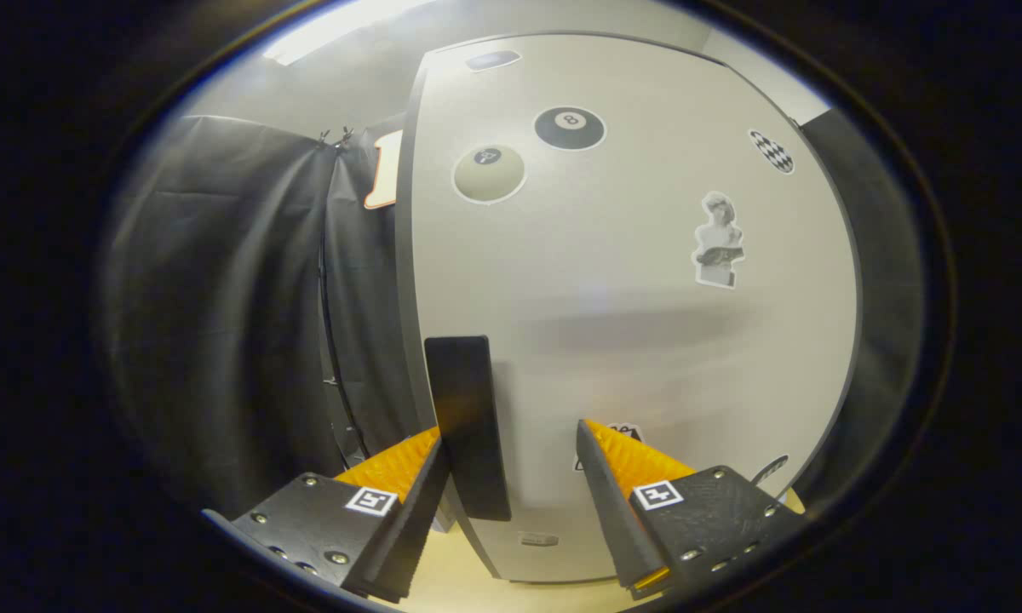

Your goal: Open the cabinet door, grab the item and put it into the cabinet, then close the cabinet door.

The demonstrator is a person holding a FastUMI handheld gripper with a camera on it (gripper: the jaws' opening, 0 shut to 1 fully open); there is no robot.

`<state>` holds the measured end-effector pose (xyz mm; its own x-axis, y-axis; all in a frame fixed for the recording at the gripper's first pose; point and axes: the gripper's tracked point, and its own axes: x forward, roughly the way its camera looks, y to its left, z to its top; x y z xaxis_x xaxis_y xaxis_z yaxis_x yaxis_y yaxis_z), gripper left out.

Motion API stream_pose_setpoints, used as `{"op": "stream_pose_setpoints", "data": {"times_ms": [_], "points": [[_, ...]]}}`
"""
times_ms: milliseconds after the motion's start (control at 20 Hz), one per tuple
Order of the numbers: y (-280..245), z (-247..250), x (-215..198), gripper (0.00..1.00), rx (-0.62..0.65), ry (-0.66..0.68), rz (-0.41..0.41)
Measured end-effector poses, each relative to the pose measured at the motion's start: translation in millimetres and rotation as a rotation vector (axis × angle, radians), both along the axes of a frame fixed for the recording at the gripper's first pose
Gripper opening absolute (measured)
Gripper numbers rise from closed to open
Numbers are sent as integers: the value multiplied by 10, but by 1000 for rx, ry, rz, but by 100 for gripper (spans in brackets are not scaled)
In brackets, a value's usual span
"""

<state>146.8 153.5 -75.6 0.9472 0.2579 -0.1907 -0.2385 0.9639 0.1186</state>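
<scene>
A pale grey cabinet door (630, 298) with several stickers stands close ahead of me. Its dark upright handle (468, 426) is fixed near the door's left edge. My gripper (511, 447) is open, its fingers reaching to either side of the handle's lower part. The left finger (409, 485) lies right against the handle's left side; the right finger (622, 485) stands apart from the handle, in front of the door panel. The door looks shut or nearly shut; the cabinet's inside is hidden.
A black cloth wall (238, 323) hangs to the left of the cabinet, with a thin cable (332, 340) running down beside the door's edge. A pale table surface (477, 587) lies under the fingers. A dark strip (886, 281) borders the door's right side.
</scene>
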Motion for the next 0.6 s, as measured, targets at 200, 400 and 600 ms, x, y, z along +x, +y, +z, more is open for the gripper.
{"op": "stream_pose_setpoints", "data": {"times_ms": [200,400,600], "points": [[16,-9,23,85,7,6,-5],[24,-6,18,85,4,4,-6],[22,-9,-23,85,16,24,6]]}}
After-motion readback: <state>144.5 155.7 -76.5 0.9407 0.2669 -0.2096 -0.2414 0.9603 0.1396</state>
